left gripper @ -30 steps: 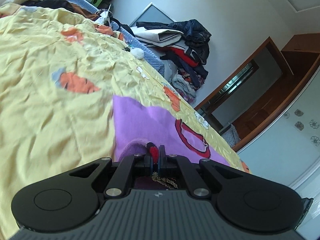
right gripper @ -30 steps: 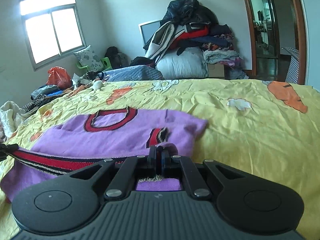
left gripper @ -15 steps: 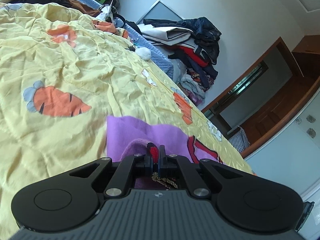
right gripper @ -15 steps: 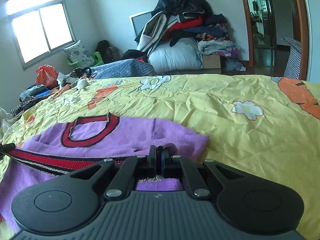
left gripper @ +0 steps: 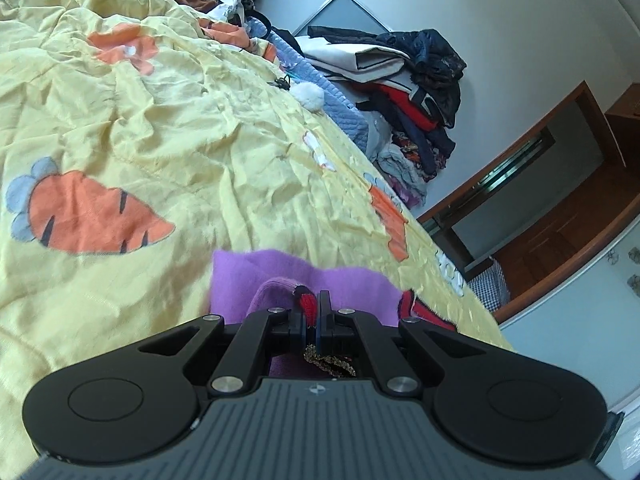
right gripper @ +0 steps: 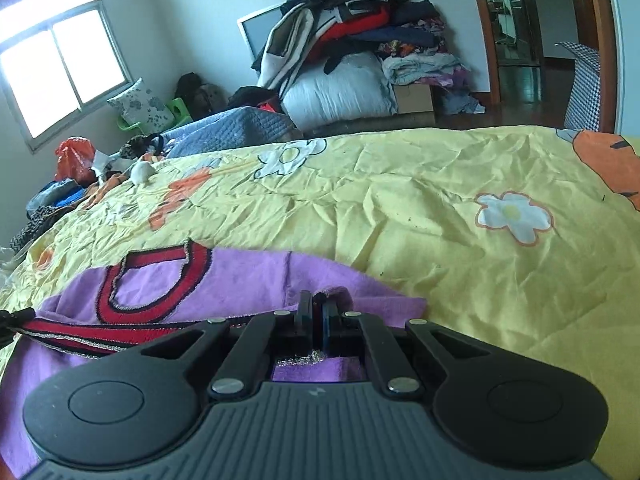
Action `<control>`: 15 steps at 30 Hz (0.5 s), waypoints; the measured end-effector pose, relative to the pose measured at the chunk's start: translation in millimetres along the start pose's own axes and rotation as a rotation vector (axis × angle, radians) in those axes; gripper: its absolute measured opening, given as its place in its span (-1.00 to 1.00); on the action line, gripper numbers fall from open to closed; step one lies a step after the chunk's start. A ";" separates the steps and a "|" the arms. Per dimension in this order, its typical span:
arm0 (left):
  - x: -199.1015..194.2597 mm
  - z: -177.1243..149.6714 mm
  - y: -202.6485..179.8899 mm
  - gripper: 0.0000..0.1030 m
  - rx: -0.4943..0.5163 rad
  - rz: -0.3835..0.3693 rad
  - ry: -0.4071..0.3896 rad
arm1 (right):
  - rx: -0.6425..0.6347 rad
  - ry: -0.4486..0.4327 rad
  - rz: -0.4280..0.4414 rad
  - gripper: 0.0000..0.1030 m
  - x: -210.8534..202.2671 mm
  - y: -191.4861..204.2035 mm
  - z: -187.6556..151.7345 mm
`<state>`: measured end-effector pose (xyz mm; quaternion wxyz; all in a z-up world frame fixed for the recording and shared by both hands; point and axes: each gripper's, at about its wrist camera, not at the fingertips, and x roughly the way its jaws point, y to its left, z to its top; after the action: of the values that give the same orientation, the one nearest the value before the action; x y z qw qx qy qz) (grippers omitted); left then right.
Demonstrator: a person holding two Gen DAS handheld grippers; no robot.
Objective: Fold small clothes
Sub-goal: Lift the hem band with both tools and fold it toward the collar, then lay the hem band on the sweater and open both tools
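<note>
Left gripper (left gripper: 311,307): pinches purple sweater (left gripper: 352,284) hem; cloth runs toward 12 o'clock
Right gripper (right gripper: 316,312): clamps same hem; band stretches toward 9 o'clock

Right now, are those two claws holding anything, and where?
Both grip the purple knitted sweater: left gripper and right gripper are each shut on its red-trimmed hem.

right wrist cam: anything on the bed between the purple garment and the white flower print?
Nothing: only bare, wrinkled yellow bedsheet lies between the purple garment and the white flower print, as the right wrist view shows.
</note>
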<state>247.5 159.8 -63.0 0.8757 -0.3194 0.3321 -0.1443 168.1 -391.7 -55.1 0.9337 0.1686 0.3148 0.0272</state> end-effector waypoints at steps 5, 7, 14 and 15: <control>14.0 4.1 2.6 -0.92 -0.019 0.029 0.025 | -0.016 0.018 -0.044 -0.92 10.5 3.3 1.1; 21.3 1.1 9.2 -0.91 -0.040 0.037 0.050 | 0.023 0.053 -0.020 -0.91 18.2 -0.8 0.8; 17.1 2.1 24.6 -0.72 -0.144 0.005 0.019 | 0.119 0.081 0.046 -0.86 17.5 -11.8 4.1; 16.4 4.4 22.4 -0.62 -0.135 0.005 0.020 | 0.128 0.085 0.053 -0.86 16.4 -11.7 5.4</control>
<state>263.5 171.1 -83.1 0.8491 -0.3756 0.3506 -0.1226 183.8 -401.8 -64.5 0.9057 0.2348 0.3508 0.0391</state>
